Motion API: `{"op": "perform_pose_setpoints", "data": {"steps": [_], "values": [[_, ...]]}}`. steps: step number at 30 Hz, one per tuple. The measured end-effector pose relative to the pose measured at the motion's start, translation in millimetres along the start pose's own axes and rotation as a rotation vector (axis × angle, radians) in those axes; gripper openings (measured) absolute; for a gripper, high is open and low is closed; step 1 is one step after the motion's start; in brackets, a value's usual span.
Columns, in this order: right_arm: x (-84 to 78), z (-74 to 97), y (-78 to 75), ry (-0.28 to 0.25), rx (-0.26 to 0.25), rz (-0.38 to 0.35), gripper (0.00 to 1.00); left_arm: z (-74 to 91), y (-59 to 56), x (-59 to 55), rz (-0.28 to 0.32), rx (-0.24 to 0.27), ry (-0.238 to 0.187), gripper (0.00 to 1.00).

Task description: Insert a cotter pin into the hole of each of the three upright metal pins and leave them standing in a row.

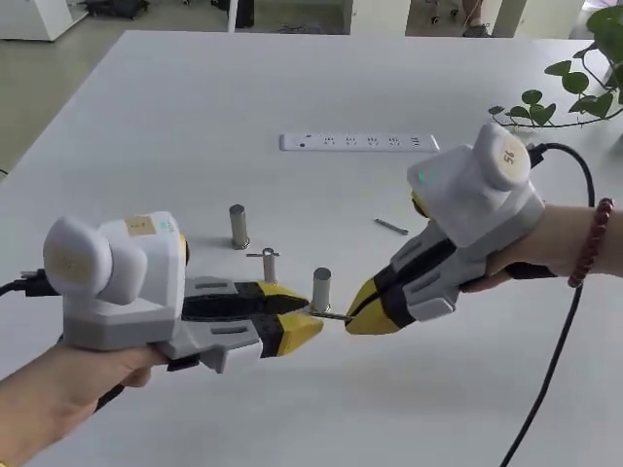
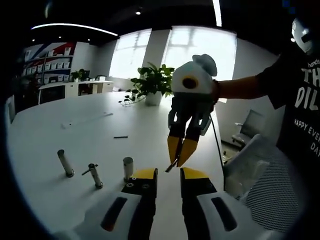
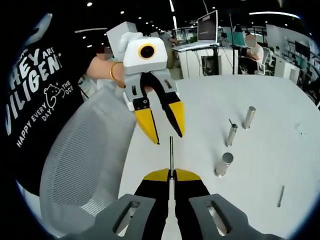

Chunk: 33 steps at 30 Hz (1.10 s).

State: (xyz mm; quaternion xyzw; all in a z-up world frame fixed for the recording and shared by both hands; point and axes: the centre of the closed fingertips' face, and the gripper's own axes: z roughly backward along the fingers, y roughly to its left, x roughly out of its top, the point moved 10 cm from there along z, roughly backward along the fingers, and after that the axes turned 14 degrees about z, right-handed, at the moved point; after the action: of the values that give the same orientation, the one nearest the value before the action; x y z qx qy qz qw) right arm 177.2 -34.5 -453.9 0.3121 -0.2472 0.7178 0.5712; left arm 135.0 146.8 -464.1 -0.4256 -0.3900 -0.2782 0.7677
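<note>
fig. right gripper (image 3: pixel 171 172), jaws closed on a cotter pin (image 3: pixel 171 150) that projects straight forward from the tips. left gripper (image 2: pixel 168 171), jaws apart and holding nothing, its tips just beside the free end of that pin. the two meet just in front of the nearest metal pin (image 1: pixel 321 289), which stands bare. the middle metal pin (image 1: pixel 269 265) carries a cross-piece near its top, apparently a cotter pin already seated, though the detail is too small to be sure. the far metal pin (image 1: pixel 238 226) is bare. a spare cotter pin (image 1: pixel 391 226) lies on the table (image 1: pixel 146 117), well apart from the row and short of the power strip (image 1: pixel 358 142).

risks: a handover to the open jaws may let the thin pin slip or rotate, since only its rear end is pinched, and a dropped pin may roll away. either gripper, working so near the nearest upright, may nudge it over and break the row. a skewed approach may miss the hole and push the unsupported upright sideways.
</note>
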Motion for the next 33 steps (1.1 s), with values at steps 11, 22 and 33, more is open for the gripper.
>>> {"op": "perform_pose_setpoints", "data": {"steps": [11,22,33], "values": [[-19.9,4.3,-17.9,0.151,-0.102,0.034,0.0,-10.9,18.4,-4.1,-0.066,0.178,-0.037,0.24],[-35.1,2.4,-37.4,0.246,-0.153,0.039,0.0,-39.3,36.4,-15.5,-0.06,0.291,-0.029,0.25],[-42.8,1.2,-47.4,0.281,-0.183,0.037,0.0,-62.3,52.1,-22.0,-0.047,0.379,0.005,0.25]]}}
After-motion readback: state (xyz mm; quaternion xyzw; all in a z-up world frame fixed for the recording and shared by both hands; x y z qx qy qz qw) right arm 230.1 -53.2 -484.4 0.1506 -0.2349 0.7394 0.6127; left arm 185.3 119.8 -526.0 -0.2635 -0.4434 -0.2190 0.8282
